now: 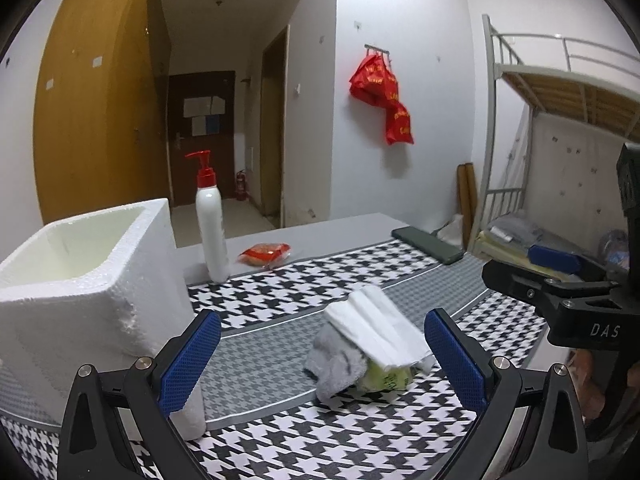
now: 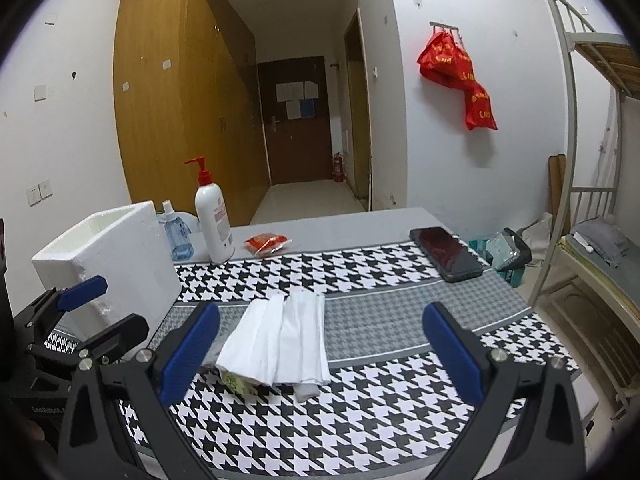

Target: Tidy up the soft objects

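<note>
The foam box (image 1: pixel 86 280) at left is white polystyrene, grainy and matt, its corner crumbled. The cloth (image 2: pixel 380 276) covering the table is a flat woven houndstooth, matt. At centre lie thin white tissues (image 2: pixel 280 340), soft and creased, over a fuzzy grey sock (image 1: pixel 336 364). The bottle (image 2: pixel 213 220) is smooth glossy white plastic with a red pump. The phone (image 2: pixel 446 254) at right has a glossy black glass face. The packet (image 2: pixel 267 243) is shiny red film. Both grippers are matt black plastic with textured blue pads (image 1: pixel 192 360) and bright metal screws.
</note>
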`<state>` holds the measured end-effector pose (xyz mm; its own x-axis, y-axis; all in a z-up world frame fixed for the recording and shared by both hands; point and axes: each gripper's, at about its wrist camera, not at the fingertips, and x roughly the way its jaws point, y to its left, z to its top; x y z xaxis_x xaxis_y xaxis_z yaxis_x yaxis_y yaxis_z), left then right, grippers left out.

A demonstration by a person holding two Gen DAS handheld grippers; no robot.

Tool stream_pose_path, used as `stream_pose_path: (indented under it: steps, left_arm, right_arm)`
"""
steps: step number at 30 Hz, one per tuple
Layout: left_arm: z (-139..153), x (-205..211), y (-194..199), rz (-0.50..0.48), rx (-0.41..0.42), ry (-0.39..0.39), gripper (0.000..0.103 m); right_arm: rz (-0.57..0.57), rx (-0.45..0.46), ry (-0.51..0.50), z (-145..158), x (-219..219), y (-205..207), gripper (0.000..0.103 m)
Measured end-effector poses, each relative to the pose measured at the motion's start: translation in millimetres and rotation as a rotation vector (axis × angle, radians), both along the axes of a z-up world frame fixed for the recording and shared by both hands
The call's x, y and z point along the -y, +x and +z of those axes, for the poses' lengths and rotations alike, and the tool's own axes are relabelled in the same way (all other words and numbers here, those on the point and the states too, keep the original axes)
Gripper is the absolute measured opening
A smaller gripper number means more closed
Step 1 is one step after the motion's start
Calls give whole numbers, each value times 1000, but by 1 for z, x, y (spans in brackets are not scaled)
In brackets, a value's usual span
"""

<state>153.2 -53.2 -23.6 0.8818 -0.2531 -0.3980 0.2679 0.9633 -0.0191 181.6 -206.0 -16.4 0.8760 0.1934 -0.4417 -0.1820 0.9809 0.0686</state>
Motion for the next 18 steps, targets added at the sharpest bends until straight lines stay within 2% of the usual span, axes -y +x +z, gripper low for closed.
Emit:
stream_pose_path:
  steps: [10,18]
  left_arm:
    - [-15,-2,14,12,-41,28,102]
    - [-19,-10,17,16,-54,16,102]
  right_arm:
    - [24,-91,4,-24,-3,24,103]
    - [72,-163,4,-45,-13,41,103]
